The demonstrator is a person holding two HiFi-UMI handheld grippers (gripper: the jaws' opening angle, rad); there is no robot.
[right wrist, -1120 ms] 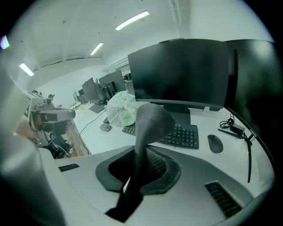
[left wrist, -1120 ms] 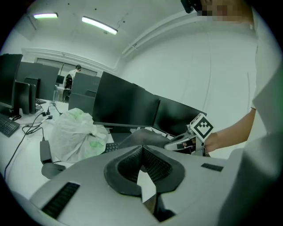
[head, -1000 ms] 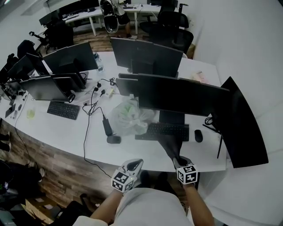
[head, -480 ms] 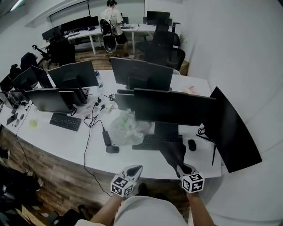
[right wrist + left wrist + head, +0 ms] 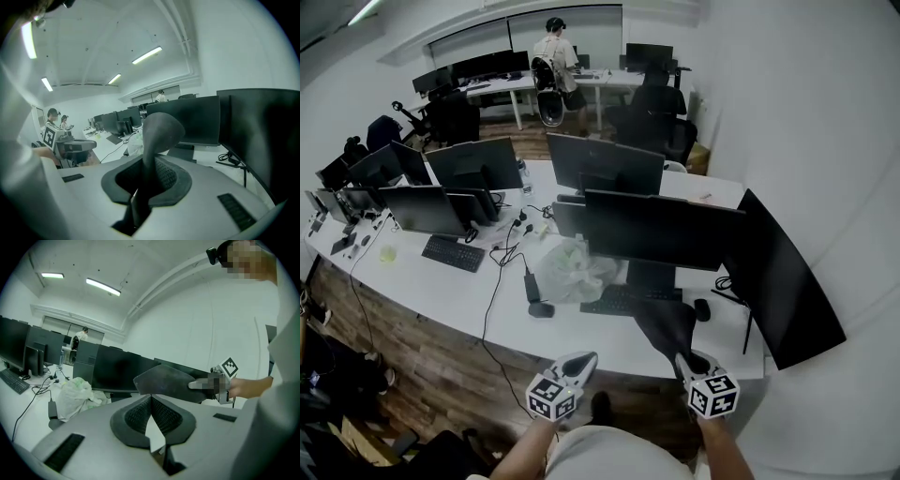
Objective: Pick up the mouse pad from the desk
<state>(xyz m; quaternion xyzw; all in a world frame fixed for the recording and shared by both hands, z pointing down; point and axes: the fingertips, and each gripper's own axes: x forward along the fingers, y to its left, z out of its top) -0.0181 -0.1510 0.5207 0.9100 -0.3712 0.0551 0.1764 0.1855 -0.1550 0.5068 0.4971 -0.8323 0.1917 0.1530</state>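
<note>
Both closed: R gripper (image 5: 151,164) clamps mouse pad (image 5: 161,127), edge-on there; L gripper (image 5: 151,399) empty, its view shows pad's face

The right gripper (image 5: 686,359) holds the dark mouse pad (image 5: 666,323) above the white bench's (image 5: 581,328) near edge, with the left gripper (image 5: 581,361) beside it.

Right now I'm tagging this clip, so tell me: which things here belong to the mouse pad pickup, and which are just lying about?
In the job: mouse pad, clamped in the right claw; desk.
Lying about: keyboard, black mouse, plastic bag, monitor, power adapter; left claw shut, empty.
</note>
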